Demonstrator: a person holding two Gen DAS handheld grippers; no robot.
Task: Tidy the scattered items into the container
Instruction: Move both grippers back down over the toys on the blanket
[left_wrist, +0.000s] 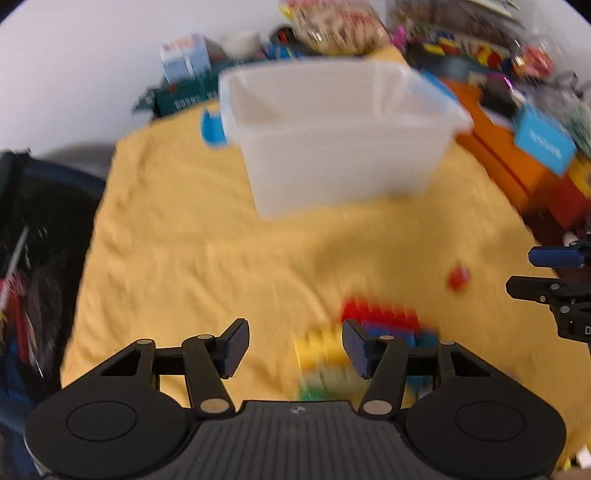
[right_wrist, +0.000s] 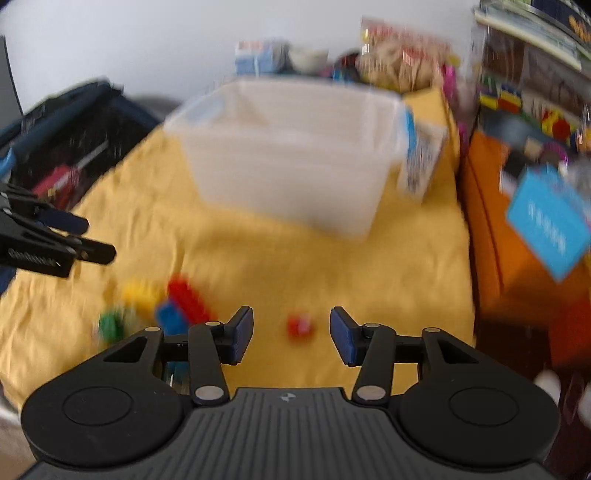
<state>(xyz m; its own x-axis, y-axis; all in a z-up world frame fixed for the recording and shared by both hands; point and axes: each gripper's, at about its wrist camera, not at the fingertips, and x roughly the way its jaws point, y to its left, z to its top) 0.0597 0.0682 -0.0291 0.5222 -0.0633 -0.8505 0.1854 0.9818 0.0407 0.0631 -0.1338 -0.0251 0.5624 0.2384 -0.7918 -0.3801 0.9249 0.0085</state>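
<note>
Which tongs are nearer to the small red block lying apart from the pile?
Right. The right tongs are open with the small red block just ahead, between their fingers. The left tongs hover over the block pile, the small red block off to their right.

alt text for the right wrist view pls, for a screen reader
The right gripper hangs open over a yellow cloth, a small red block lying between its fingers. A pile of coloured blocks lies left of it, an empty translucent bin behind; the left gripper enters at left. Image blurred.
</note>
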